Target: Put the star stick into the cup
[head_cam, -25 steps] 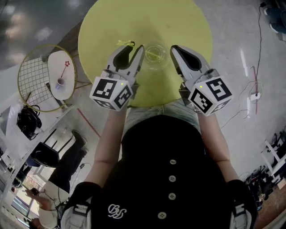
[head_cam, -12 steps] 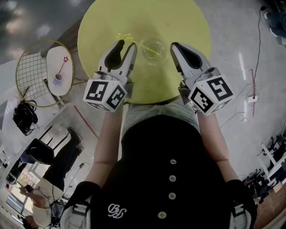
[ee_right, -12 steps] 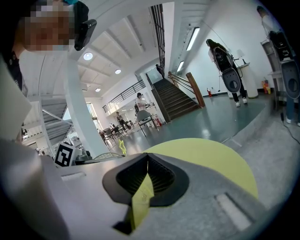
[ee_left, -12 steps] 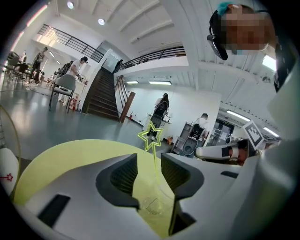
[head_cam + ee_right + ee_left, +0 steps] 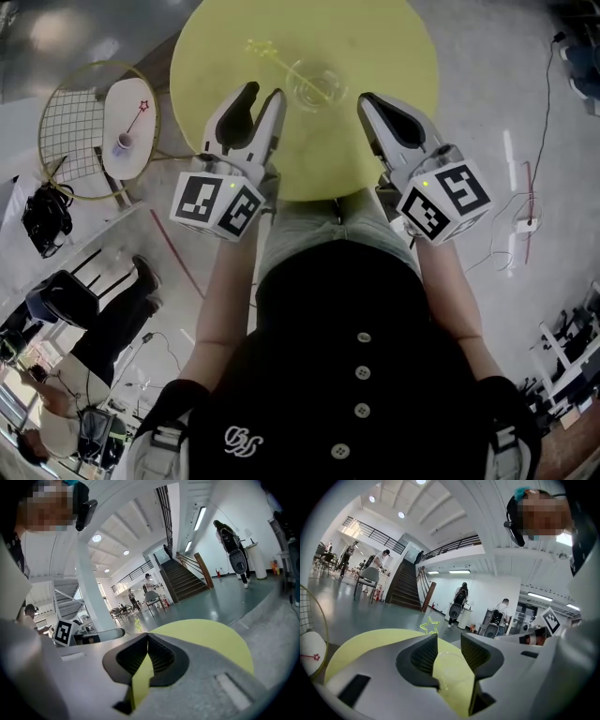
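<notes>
The table [image 5: 384,56] and star stick [image 5: 263,48] are yellow-green; the cup [image 5: 317,84] is clear.

On my feed the wearer has a black top [image 5: 319,319] with a row of pale buttons [image 5: 362,374] down the front and a white stitched emblem [image 5: 244,442]. The left gripper [image 5: 262,94] and right gripper [image 5: 367,99] are pale grey shells with black ribbed pads [image 5: 425,654]. Each carries a cube [image 5: 217,202] of black-and-white square markers and a small green light [image 5: 231,186].

Head view looks steeply down from overhead, each gripper view rides low and close behind its own jaws, facing almost level across the yellow table [image 5: 394,56] (shared by all three views).
</notes>
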The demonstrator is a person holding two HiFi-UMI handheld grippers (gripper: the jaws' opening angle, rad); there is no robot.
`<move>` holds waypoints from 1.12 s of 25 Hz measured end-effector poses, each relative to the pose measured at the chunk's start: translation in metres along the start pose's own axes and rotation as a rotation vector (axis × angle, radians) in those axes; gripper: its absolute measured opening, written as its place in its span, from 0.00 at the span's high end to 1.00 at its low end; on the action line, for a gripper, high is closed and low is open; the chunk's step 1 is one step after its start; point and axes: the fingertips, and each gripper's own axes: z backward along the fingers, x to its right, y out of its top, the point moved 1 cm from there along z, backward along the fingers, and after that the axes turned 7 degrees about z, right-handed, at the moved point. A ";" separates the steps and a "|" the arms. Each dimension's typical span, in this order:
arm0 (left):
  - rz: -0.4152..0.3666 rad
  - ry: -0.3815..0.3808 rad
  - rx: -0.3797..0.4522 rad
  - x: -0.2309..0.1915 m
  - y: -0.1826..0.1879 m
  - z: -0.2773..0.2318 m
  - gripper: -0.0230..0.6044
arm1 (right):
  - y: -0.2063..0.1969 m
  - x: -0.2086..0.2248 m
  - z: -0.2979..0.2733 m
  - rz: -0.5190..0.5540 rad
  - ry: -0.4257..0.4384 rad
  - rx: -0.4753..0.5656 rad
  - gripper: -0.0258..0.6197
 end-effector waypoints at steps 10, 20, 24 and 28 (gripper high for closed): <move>-0.023 -0.010 0.068 0.055 -0.006 0.038 0.74 | 0.001 -0.027 0.051 0.054 0.058 0.048 0.95; -0.045 -0.050 0.113 0.117 -0.026 0.073 0.74 | 0.000 -0.052 0.103 0.109 0.105 0.100 0.95; -0.050 -0.057 0.144 0.136 -0.028 0.088 0.74 | 0.003 -0.068 0.118 0.137 0.136 0.125 0.96; -0.061 -0.034 0.187 0.151 -0.027 0.099 0.74 | 0.001 -0.076 0.132 0.158 0.160 0.145 0.96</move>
